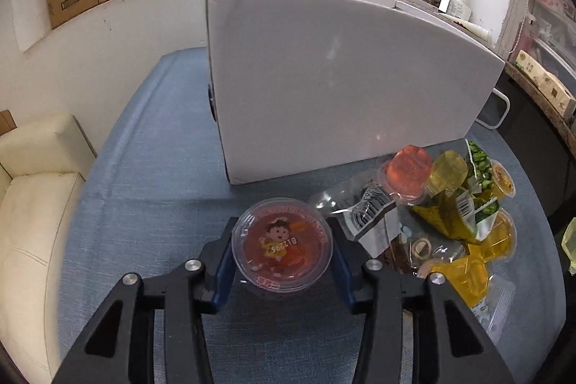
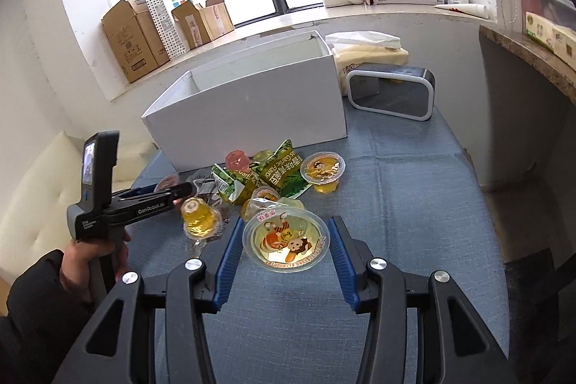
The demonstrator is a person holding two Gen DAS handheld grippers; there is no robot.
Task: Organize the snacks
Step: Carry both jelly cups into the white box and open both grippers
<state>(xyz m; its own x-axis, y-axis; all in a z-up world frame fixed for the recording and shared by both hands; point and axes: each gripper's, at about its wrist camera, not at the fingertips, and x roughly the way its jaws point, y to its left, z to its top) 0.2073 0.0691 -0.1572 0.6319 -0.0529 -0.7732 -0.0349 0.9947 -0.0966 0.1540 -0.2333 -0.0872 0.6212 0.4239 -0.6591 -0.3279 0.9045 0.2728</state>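
My left gripper [image 1: 282,240] is shut on a red jelly cup [image 1: 282,249] with a cartoon lid, low over the blue cloth just in front of the white box [image 1: 342,78]. Between the blue pads of my right gripper [image 2: 285,229] sits a yellow jelly cup [image 2: 286,240], lid tilted toward the camera, and the pads are shut on it. The snack pile lies between the grippers and the white box [image 2: 252,110]: green pea packets [image 2: 277,171], another red cup [image 1: 408,171], more yellow cups [image 2: 322,171], a clear packet [image 1: 370,215]. In the right wrist view a hand holds the left gripper [image 2: 180,195] at the pile's left edge.
The table [image 2: 414,204] has a blue cloth. A grey clock-like device [image 2: 392,92] and a tissue pack [image 2: 367,49] stand right of and behind the box. A cream sofa [image 1: 32,186] lies left of the table. Cardboard boxes [image 2: 133,38] line the window sill.
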